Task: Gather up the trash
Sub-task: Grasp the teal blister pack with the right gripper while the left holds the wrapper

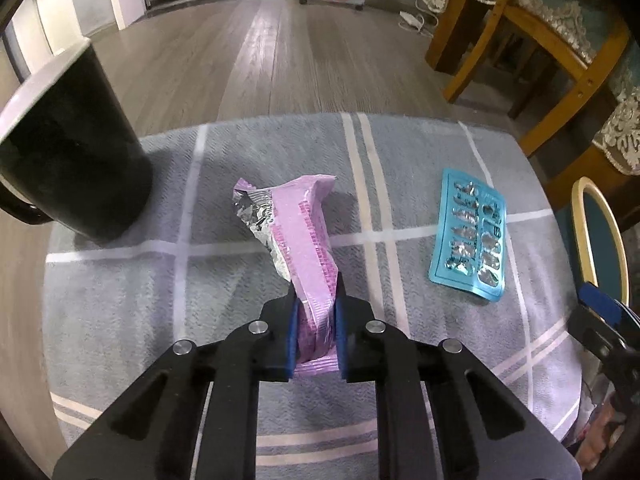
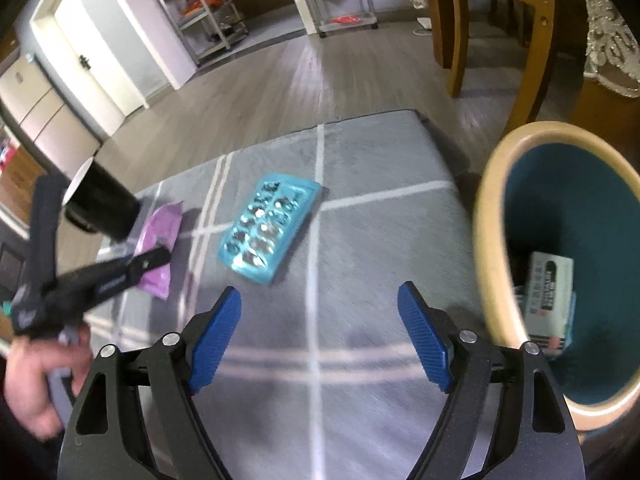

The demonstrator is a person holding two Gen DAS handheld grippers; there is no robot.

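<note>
My left gripper (image 1: 316, 308) is shut on the near end of a pink foil snack wrapper (image 1: 296, 236) that lies on the grey checked tablecloth (image 1: 160, 312). The wrapper also shows in the right wrist view (image 2: 158, 248), partly behind the left gripper (image 2: 132, 268). A blue empty pill blister pack (image 1: 470, 236) lies flat to the right of the wrapper; it also shows in the right wrist view (image 2: 270, 226). My right gripper (image 2: 320, 332) is open and empty above the cloth, near the blister pack. A teal bin with a cream rim (image 2: 488, 248) stands at the right and holds a small box (image 2: 550, 296).
A black mug (image 1: 76, 168) with a white inside stands at the table's far left, also in the right wrist view (image 2: 102, 204). Wooden chairs (image 1: 532, 52) and a lace-covered table stand beyond the table's right edge. Shelving racks (image 2: 204, 12) stand across the wooden floor.
</note>
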